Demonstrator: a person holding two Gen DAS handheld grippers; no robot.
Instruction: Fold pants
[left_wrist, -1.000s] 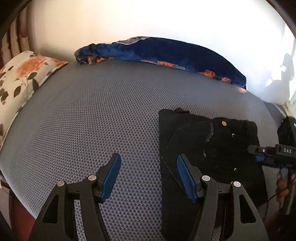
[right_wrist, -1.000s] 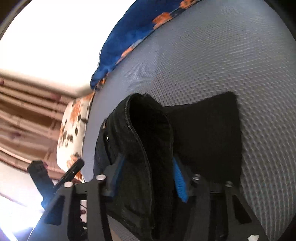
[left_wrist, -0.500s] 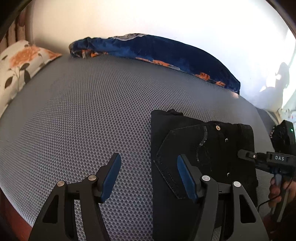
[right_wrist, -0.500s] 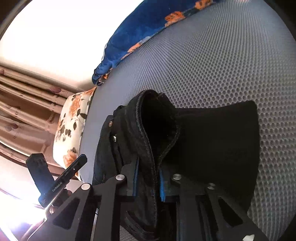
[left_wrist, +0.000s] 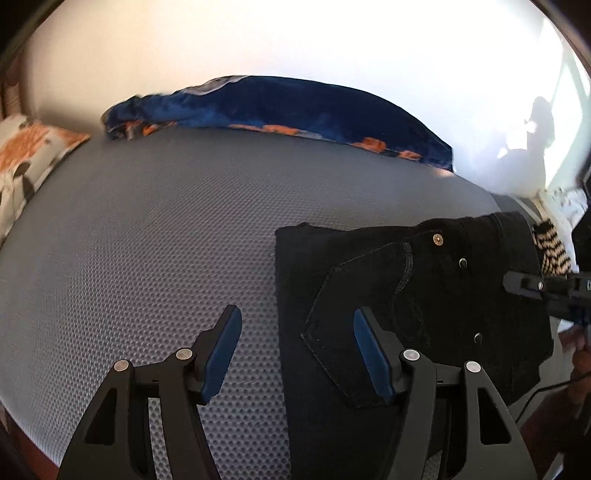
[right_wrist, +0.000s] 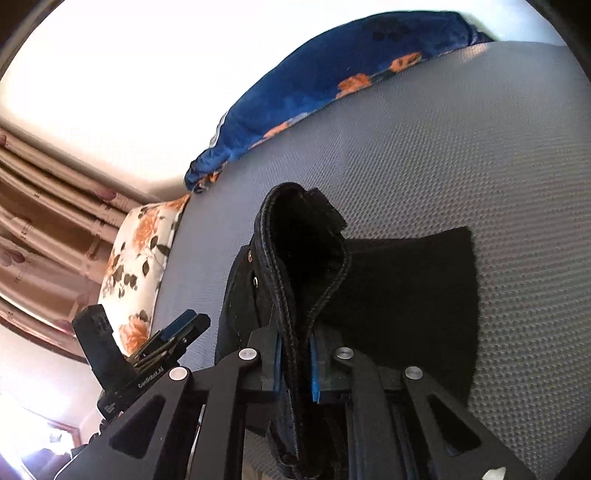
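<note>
The black pants (left_wrist: 424, 295) lie folded into a compact stack on the grey mesh mattress (left_wrist: 155, 236), back pocket and rivets up. My left gripper (left_wrist: 295, 350) is open and empty, hovering at the stack's near left edge, one finger over the mattress and one over the pants. My right gripper (right_wrist: 295, 363) is shut on the pants' waistband edge (right_wrist: 291, 258) and lifts it slightly off the mattress (right_wrist: 480, 140). The right gripper also shows at the right edge of the left wrist view (left_wrist: 546, 288).
A blue floral blanket (left_wrist: 280, 107) lies along the far wall. A floral pillow (left_wrist: 26, 162) sits at the left end, by brown curtains (right_wrist: 48, 229). A striped cloth (left_wrist: 552, 251) lies past the pants at the bed's right edge.
My right gripper has closed on the waistband edge, which it only straddled a second ago. My left gripper stayed open and drifted slightly, the pants now farther right in its view.
</note>
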